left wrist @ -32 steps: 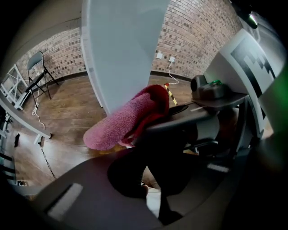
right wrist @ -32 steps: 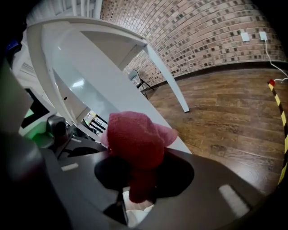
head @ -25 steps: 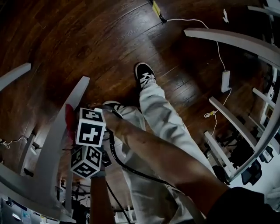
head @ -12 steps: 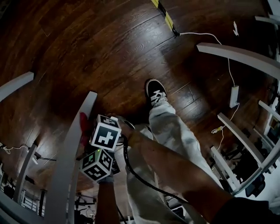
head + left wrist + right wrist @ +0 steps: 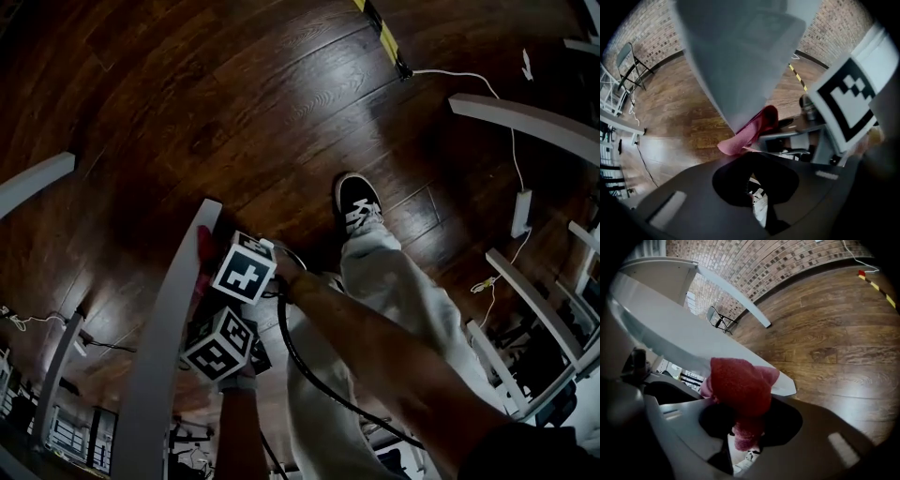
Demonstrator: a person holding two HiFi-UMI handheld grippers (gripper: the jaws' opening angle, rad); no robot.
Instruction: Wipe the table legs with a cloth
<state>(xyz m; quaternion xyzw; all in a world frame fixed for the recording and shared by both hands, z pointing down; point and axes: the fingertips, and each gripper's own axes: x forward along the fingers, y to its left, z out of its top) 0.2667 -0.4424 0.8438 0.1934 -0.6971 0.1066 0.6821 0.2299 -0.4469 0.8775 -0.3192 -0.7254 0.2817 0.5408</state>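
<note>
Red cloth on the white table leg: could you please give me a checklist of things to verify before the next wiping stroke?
1. Red terry cloth gripped by the right gripper: ok, the jaws are closed on it.
2. Cloth against the white table leg: ok, it lies on the leg's face.
3. Left gripper free: ok, nothing is between its jaws.
4. Leg left below the cloth: ok, its lower end shows beyond the cloth.
5. Black cable away from the leg: ok, it hangs over the light trousers.
6. Leg clean so far: cannot tell.
</note>
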